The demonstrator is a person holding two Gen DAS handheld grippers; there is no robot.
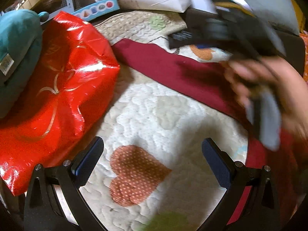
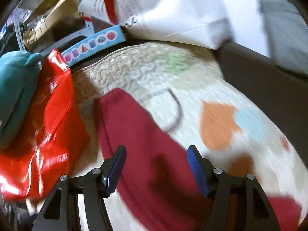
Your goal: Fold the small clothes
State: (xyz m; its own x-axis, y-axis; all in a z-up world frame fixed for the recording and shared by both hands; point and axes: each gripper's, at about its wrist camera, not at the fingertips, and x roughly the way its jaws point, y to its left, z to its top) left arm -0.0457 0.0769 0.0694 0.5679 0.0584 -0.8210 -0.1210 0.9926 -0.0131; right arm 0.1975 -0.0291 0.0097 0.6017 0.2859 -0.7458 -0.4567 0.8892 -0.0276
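Maroon cloth [image 1: 173, 71] lies flat across a cream quilt [image 1: 157, 113] stitched with hearts, running as a long band from upper left to lower right in the left wrist view. Left claw [image 1: 153, 156] hangs above the quilt with its fingers spread wide and nothing between them; an orange dotted heart [image 1: 134, 175] shows in the gap. Right claw [image 2: 156, 154] is also spread wide and empty, hovering over the cloth [image 2: 146, 154], which fills the space between its blue pads [image 2: 196, 167]. In the left view the right hand [image 1: 269, 88] appears blurred at the right edge, over the cloth's far end, gripping its dark tool. A shiny red bag [image 1: 57, 88] sits just left of the cloth on the quilt's edge, with a teal plush [image 1: 17, 44] resting against it. A white bag [image 2: 163, 9] and a blue box [image 2: 92, 44] lie beyond the quilt.
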